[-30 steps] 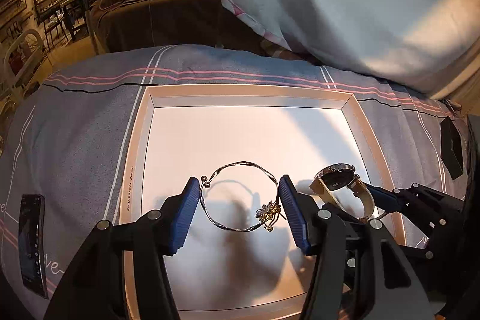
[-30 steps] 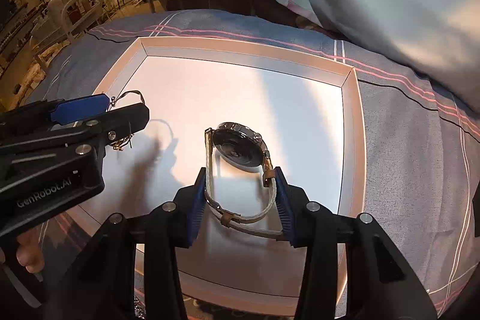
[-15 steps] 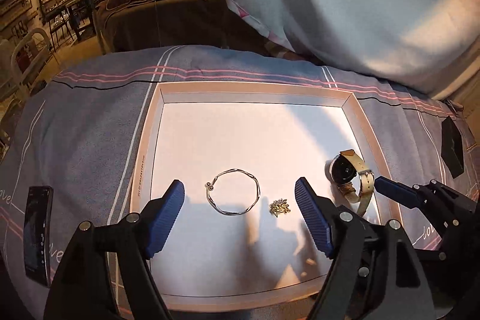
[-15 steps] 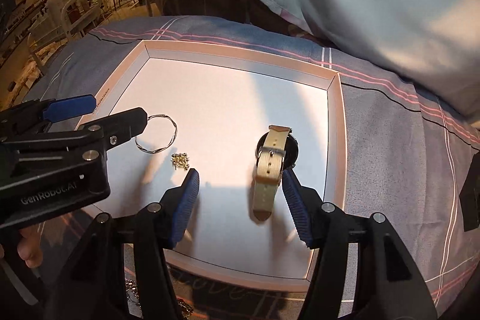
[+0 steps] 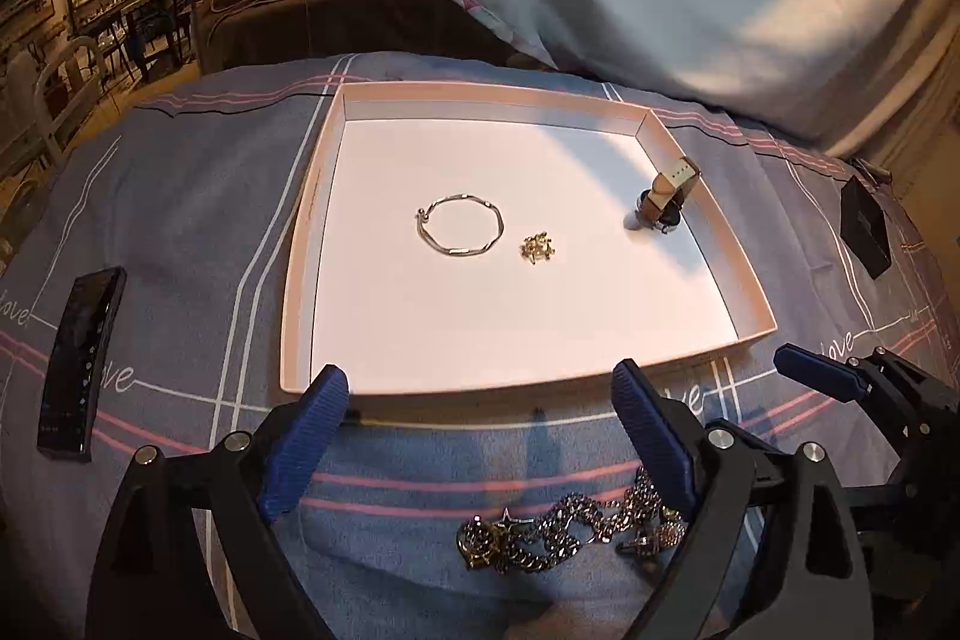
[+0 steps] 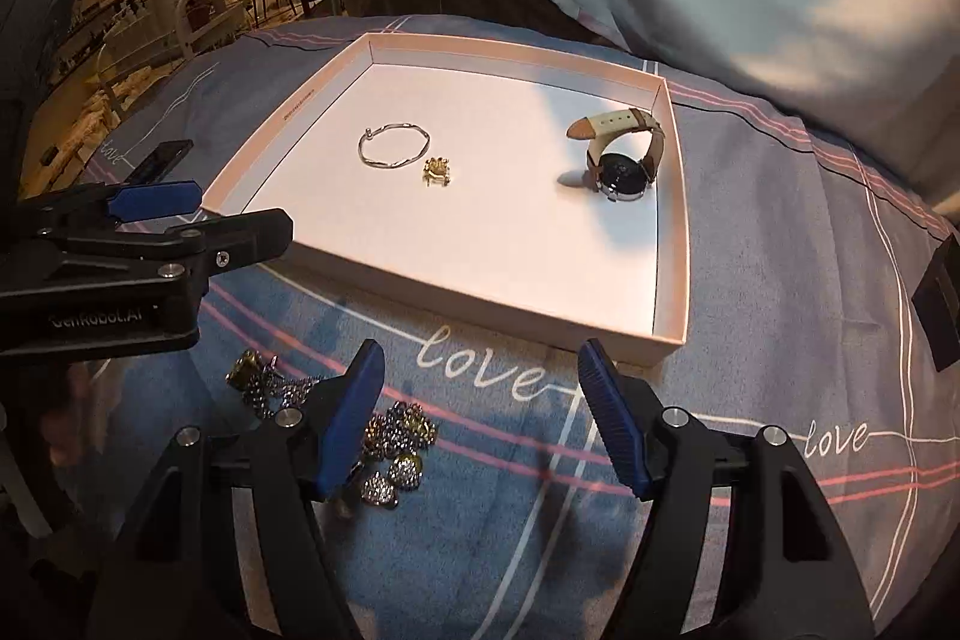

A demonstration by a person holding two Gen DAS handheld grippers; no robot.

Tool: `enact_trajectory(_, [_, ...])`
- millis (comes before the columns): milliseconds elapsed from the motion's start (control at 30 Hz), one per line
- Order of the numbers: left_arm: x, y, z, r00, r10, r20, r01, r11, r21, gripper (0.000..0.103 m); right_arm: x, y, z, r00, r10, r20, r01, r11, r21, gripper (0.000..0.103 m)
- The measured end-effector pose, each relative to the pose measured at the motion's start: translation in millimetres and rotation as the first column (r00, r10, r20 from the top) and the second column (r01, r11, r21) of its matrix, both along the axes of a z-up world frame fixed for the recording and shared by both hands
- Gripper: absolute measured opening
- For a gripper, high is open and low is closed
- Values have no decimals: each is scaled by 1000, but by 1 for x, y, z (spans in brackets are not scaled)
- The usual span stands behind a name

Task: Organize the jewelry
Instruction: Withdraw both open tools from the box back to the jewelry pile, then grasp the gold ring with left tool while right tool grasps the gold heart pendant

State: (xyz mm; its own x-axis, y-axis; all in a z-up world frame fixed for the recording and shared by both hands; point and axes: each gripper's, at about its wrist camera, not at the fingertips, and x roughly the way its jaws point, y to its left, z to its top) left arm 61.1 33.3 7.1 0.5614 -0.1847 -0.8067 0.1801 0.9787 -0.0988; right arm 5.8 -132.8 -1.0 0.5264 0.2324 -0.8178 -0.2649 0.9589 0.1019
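On striped bedding (image 5: 180, 220), shallow tray (image 5: 300, 232) holds bangle (image 5: 461, 232).

Shiny metal bangle (image 5: 460, 232), matt card tray (image 5: 300, 280), cloth bedsheet (image 5: 180, 220)

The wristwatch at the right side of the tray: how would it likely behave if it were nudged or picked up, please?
The wristwatch rests on its case edge with the strap looped above, so a nudge would probably tip it flat. The pale strap holds an open curve, so it looks bendable and may flex under a pinch. The dark glass face looks smooth, possibly slippery.
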Motion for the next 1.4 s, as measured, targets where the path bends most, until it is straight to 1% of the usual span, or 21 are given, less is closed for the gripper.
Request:
enact_trajectory(33, [-10, 3, -9, 1000, -10, -18, 10, 1000, 8, 88, -10, -1, -7, 1000, 4, -18, -4, 1000, 13, 67])
enact_trajectory(133, [-37, 17, -35, 999, 5, -50, -3, 999, 38, 88, -36, -3, -25, 999, 2, -52, 0, 999, 40, 58])
enact_trajectory(200, [-52, 25, -47, 998, 6, -65, -4, 999, 37, 87, -45, -2, -33, 997, -5, -72, 9, 999, 53, 58])
enact_trajectory(300, [-57, 27, -56, 998, -5, -70, 9, 999, 46, 84, -47, 3, -41, 996, 6, -85, -2, 999, 45, 58])
enact_trajectory(400, [-53, 20, -55, 998, -34, -54, 35, 999, 24, 83, -43, 3, -42, 996, -3, -85, 7, 999, 47, 59])
enact_trajectory(433, [-50, 16, -56, 998, -44, -53, 45, 999, 20, 83, -43, 2, -42, 996, -9, -85, 12, 999, 42, 62])
enact_trajectory(467, [-47, 13, -56, 997, -52, -52, 53, 998, 17, 83, -42, 1, -41, 997, -16, -81, 19, 999, 37, 69])
enact_trajectory(500, [-45, 11, -56, 997, -61, -49, 62, 998, 8, 83, -42, 0, -41, 997, -23, -80, 26, 999, 35, 71])
enact_trajectory(633, [-39, 8, -57, 996, -70, -59, 68, 997, -28, 79, -40, -3, -43, 995, -30, -94, 34, 999, 39, 72])
enact_trajectory(667, [-39, 7, -57, 996, -67, -56, 66, 998, -18, 76, -40, -3, -44, 995, -31, -93, 35, 999, 39, 72])
enact_trajectory(733, [-40, 5, -57, 997, -66, -39, 67, 998, 15, 56, -39, -2, -45, 995, -29, -94, 33, 999, 38, 73])
enact_trajectory(767, [-41, 5, -57, 997, -68, -34, 69, 997, 20, 50, -39, -2, -44, 995, -28, -92, 31, 999, 34, 74])
enact_trajectory(800, [-41, 7, -56, 998, -62, -32, 63, 998, 17, 37, -39, -2, -44, 995, -28, -92, 31, 999, 32, 74])
enact_trajectory(833, [-40, 9, -56, 998, -58, -34, 58, 998, 11, 30, -38, -1, -45, 995, -27, -94, 30, 999, 30, 75])
enact_trajectory(900, [-40, 12, -55, 998, -56, -31, 57, 998, 10, 23, -39, -1, -45, 995, -26, -92, 28, 999, 29, 76])
enact_trajectory(1033, [-44, 21, -51, 999, -46, -11, 45, 999, -15, 24, -38, -2, -45, 995, -25, -93, 28, 999, 31, 76])
enact_trajectory(1133, [-44, 32, -43, 1000, -10, 7, 10, 1000, -16, 23, -37, 0, -44, 996, -20, -92, 23, 999, 32, 76])
enact_trajectory(1200, [-43, 43, -36, 1000, 15, 14, -15, 999, -34, 23, -36, 2, -43, 996, -14, -88, 17, 999, 37, 76])
enact_trajectory(1267, [-41, 49, -30, 999, 34, 15, -34, 999, -31, 23, -33, 8, -43, 996, 4, -90, -1, 999, 40, 76])
enact_trajectory(1333, [-40, 51, -29, 999, 41, 11, -41, 999, -27, 23, -28, 16, -44, 996, 14, -89, -12, 1000, 21, 76])
enact_trajectory(1400, [-41, 47, -31, 999, 37, 3, -37, 999, -24, 23, -22, 22, -45, 996, 29, -85, -27, 999, 29, 71])
